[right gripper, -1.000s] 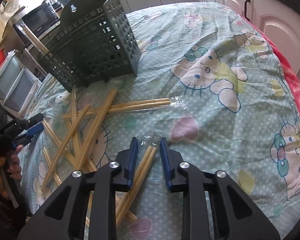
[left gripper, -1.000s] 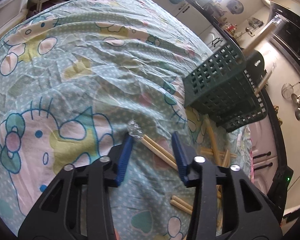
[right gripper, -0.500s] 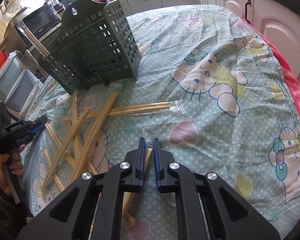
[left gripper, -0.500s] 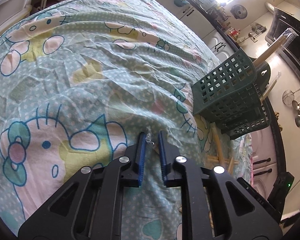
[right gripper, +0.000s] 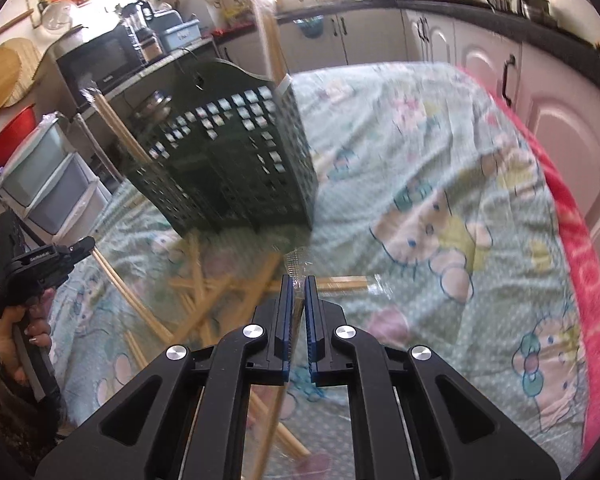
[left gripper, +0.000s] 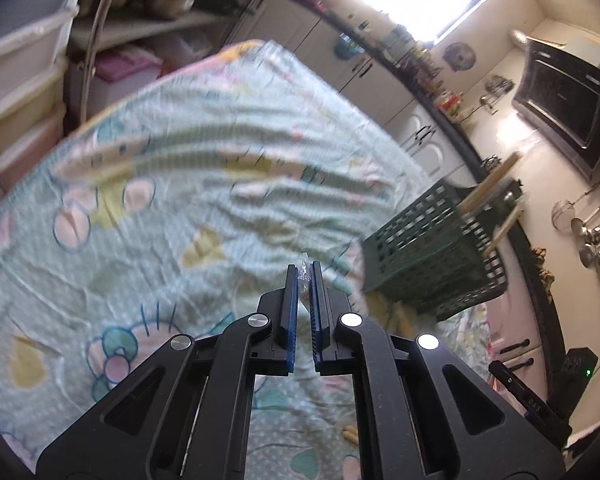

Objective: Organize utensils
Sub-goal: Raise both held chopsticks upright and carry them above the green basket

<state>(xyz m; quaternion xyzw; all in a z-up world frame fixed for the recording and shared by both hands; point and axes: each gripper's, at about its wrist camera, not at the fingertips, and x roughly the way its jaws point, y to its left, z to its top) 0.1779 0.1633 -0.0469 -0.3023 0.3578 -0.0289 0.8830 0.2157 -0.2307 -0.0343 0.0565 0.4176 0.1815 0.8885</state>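
Observation:
My left gripper [left gripper: 304, 272] is shut on a plastic-wrapped chopstick pair [left gripper: 303, 276], held above the cloth. Only the wrapper tip shows between the jaws. My right gripper [right gripper: 299, 286] is shut on another wrapped chopstick pair [right gripper: 296, 268], which hangs down below the jaws. The dark green utensil basket [left gripper: 432, 256] stands to the right of the left gripper and holds some chopsticks [left gripper: 488, 184]. It shows ahead-left in the right wrist view [right gripper: 232, 152]. Several wrapped chopstick pairs [right gripper: 204, 300] lie scattered on the cloth in front of the basket.
A patterned cartoon tablecloth [left gripper: 180, 184] covers the table. Its red edge [right gripper: 580, 248] runs along the right in the right wrist view. Plastic drawers [left gripper: 16, 92] stand beyond the far left. Kitchen cabinets [right gripper: 560, 128] lie to the right. The other hand-held gripper [right gripper: 28, 268] shows at left.
Both grippers closed on wrapped chopstick pairs and lifted them off the cloth. Both views now tilt up and moved closer to the basket.

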